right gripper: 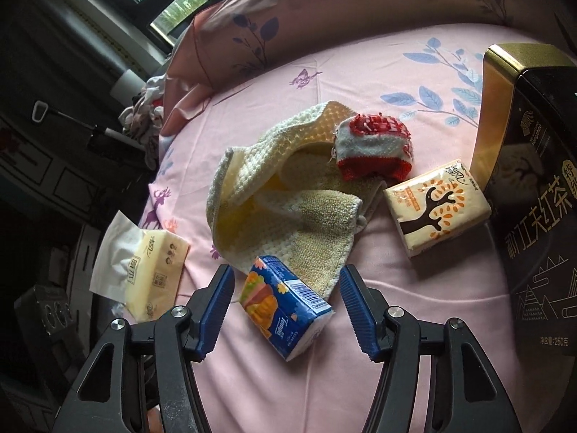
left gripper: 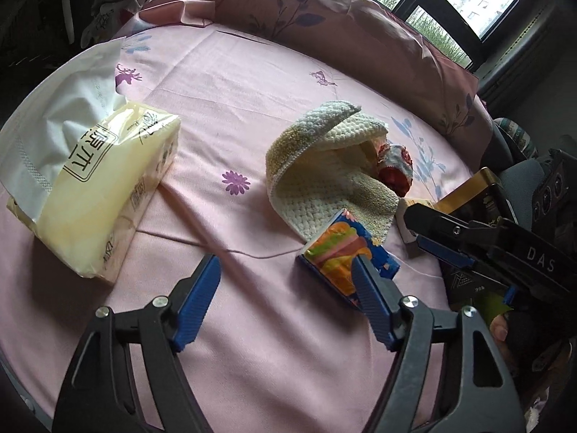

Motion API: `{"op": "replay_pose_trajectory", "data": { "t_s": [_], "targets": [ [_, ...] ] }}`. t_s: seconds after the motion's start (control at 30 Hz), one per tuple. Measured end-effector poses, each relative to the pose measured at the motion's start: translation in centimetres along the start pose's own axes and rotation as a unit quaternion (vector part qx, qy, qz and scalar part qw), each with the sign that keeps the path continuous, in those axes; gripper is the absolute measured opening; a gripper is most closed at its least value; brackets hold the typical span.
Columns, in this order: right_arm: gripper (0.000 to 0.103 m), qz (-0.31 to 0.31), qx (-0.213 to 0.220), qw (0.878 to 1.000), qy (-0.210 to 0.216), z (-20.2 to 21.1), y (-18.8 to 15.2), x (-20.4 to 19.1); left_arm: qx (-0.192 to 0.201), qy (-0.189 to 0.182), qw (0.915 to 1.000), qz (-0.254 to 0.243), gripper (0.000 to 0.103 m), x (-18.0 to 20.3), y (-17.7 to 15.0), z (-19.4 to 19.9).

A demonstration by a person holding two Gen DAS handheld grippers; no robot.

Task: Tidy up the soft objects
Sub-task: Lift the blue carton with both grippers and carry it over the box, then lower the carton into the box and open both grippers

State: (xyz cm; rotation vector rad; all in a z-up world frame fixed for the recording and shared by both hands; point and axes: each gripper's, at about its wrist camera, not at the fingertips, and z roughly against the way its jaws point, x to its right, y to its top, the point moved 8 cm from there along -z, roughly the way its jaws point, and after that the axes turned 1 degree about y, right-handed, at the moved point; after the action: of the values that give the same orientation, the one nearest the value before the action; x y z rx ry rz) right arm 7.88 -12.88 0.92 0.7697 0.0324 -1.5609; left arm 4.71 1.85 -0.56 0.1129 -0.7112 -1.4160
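Pink bedsheet [right gripper: 414,324]; blue tissue pack [right gripper: 285,310] lies untouched between open right claw [right gripper: 285,301] pads.

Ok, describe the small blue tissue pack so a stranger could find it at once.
On the pink bedsheet, find the crumpled cream knitted cloth in the middle. The small blue tissue pack lies at its near edge, between the right gripper's open fingers. It alone is blue, with a colourful printed front.

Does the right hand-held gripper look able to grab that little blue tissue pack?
Probably yes: the blue tissue pack lies between the open right hand-held gripper, its pads not touching, nothing blocking.
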Motion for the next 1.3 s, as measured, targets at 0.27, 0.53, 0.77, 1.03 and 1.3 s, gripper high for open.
{"op": "replay_pose_trajectory", "data": {
  "t_s": [0.27, 0.53, 0.77, 1.03, 1.3],
  "targets": [
    [0.046, 0.025, -0.062, 0.998, -0.004, -3.6, -1.3, -0.3, -0.068, -0.022, 0.9971, -0.024, 0.043, 2.8, -2.1, -3.6],
    [0.041, 0.036, -0.086, 0.996, 0.009, -4.5, -2.4, -0.3, -0.044, -0.018, 0.9974, -0.054, 0.038, 3.9, -1.9, -3.2],
    [0.041, 0.057, -0.009, 0.998, 0.024, 0.8, -1.1, -2.3, 0.047, -0.006, 0.9914, -0.122, 0.036, 7.4, 0.2, 1.0],
    [0.041, 0.038, 0.166, 0.985, 0.039, 13.4, 2.8, 0.2, 0.165, -0.047, 0.9571, -0.233, 0.038, 18.5, 2.1, 6.4],
    [0.041, -0.040, 0.285, 0.957, 0.024, 22.5, 3.4, 8.9, 0.181, -0.101, 0.9169, -0.341, 0.038, 30.1, -0.2, 6.5]
  ]
}}
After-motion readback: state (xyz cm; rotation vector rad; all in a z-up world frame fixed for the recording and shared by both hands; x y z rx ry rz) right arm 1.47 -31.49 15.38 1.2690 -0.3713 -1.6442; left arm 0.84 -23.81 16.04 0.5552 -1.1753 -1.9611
